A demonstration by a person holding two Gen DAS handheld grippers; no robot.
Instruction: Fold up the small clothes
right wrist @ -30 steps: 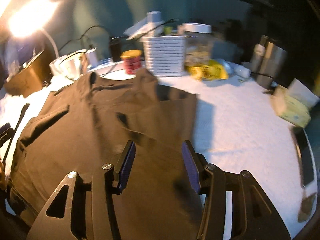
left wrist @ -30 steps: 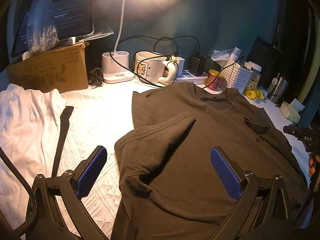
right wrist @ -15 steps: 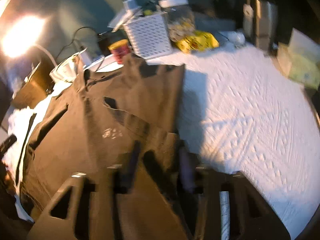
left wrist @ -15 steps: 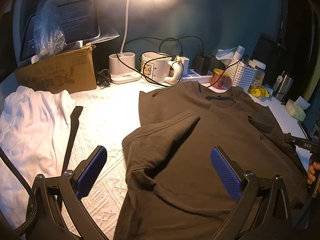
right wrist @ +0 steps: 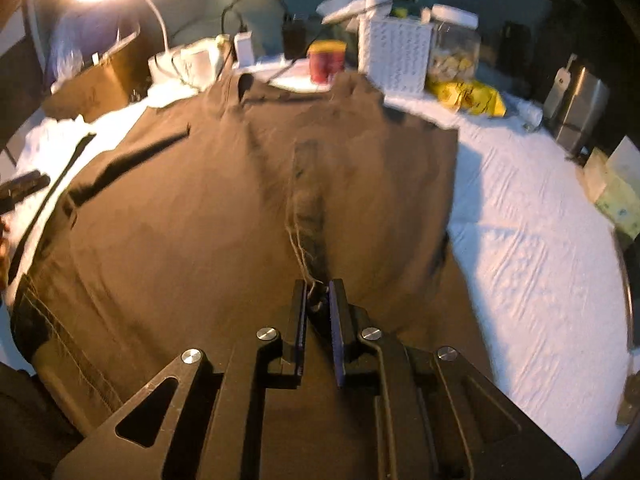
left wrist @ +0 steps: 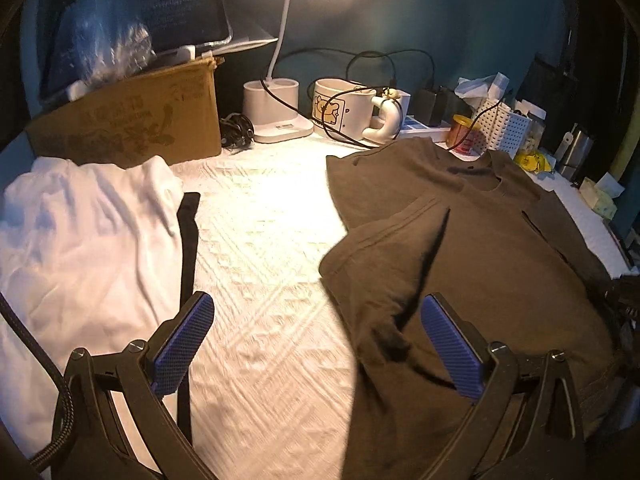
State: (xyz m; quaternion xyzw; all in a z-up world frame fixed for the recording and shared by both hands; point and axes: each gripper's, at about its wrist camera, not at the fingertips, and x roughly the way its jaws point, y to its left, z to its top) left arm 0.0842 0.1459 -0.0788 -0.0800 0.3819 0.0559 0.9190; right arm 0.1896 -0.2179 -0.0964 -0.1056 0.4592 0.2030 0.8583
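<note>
A dark brown T-shirt (left wrist: 480,248) lies flat on the white quilted cover (left wrist: 264,240), neck toward the back, with its left sleeve folded inward. My left gripper (left wrist: 316,300) hangs open above the shirt's left edge; its right blue pad (left wrist: 448,344) is over the cloth and its left pad over the bare cover. In the right wrist view my right gripper (right wrist: 318,286) is low on the T-shirt (right wrist: 200,200). Its jaws are closing and pinch a raised ridge of the cloth with a stitched seam.
A rumpled white garment (left wrist: 80,232) and a black strap (left wrist: 188,248) lie at the left. Along the back stand a cardboard box (left wrist: 132,120), a lamp base (left wrist: 276,108), a mug (left wrist: 344,108), a red tin (right wrist: 326,60), a white basket (right wrist: 396,56) and a steel flask (right wrist: 576,108).
My left gripper slid left, from over the shirt to its left edge. My right gripper dropped onto the shirt and its jaws came together on a fold of cloth.
</note>
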